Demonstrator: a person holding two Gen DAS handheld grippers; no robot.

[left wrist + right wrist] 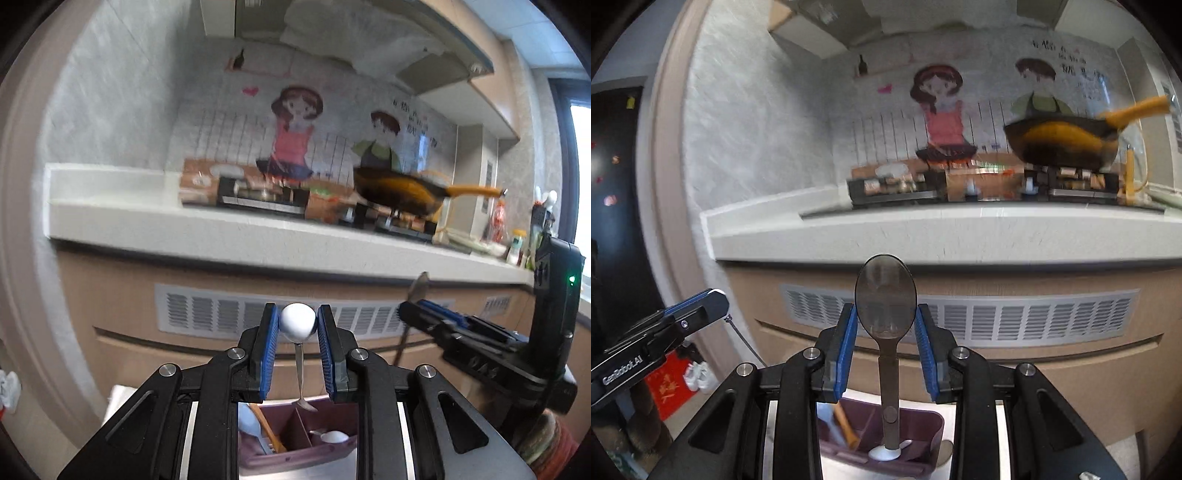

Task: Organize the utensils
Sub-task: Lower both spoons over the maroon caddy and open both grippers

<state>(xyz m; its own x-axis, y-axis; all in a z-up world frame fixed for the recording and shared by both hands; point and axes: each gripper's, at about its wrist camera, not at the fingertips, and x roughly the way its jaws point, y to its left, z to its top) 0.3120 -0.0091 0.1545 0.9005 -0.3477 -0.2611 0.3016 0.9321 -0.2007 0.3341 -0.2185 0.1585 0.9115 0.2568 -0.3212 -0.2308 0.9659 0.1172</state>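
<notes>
Nearest to you, below both grippers, sits the mauve plastic utensil caddy (pixel 295 435) with divided compartments. Its left compartment already holds a pale blue plastic spoon (pixel 249 424) and a wooden-handled utensil (pixel 267 428); its right compartment holds a small white spoon (pixel 332 437). So part of the sorting looks done.

Your left gripper (pixel 297 325) is clamped on the white rounded end of a slim metal-stemmed spoon (pixel 297 323), which hangs down between the blue pads with its small bowl just above the caddy's divider. Your right gripper (pixel 885 317) grips a dark grey metal spoon (pixel 885 295) by the lower part of its bowl, bowl upward, the handle hanging down toward the caddy's right compartment. From the left wrist view, that gripper shows at the right with the spoon's bowl poking up.

Neither held spoon is in the caddy, so I judge these two pieces are what is left; which compartment each belongs in I cannot tell for certain.

Farther off, the white kitchen counter (pixel 923 229) carries a gas stove (pixel 894 188) and an orange-handled dark frying pan (pixel 1063 142), all blurred. No loose utensils show there.
</notes>
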